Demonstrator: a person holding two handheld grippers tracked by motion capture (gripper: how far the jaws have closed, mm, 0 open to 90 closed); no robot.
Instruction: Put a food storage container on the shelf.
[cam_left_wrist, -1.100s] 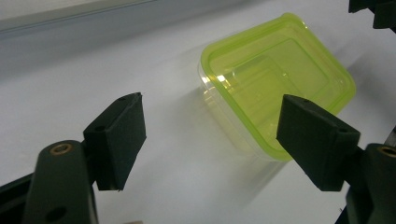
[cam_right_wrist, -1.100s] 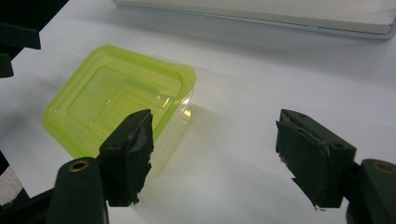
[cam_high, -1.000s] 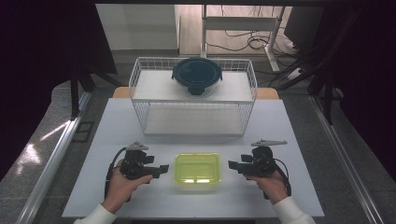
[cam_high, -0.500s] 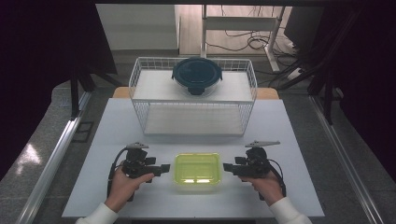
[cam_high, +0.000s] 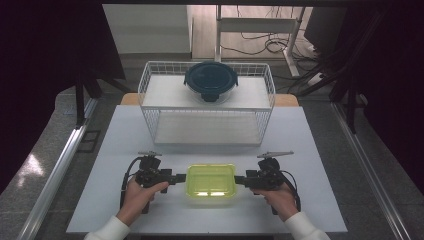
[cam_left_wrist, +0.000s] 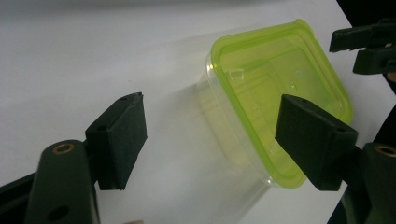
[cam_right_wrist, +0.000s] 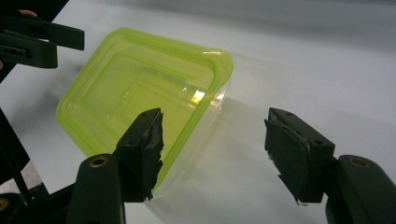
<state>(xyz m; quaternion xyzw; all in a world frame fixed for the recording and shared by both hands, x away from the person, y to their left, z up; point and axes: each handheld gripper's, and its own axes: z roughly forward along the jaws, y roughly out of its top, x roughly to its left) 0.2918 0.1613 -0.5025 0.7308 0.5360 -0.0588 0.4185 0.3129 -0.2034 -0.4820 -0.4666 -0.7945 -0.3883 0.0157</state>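
My left hand-held gripper (cam_high: 181, 177) and right hand-held gripper (cam_high: 239, 179) are black, each trailing a black cable. Their flat jaw pads carry small screw holes, with brass rivets below. My sleeves (cam_high: 107, 231) are white.

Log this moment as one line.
left gripper: open, at container's left end | right gripper: open, at right end | green-lidded container: on table, ungripped
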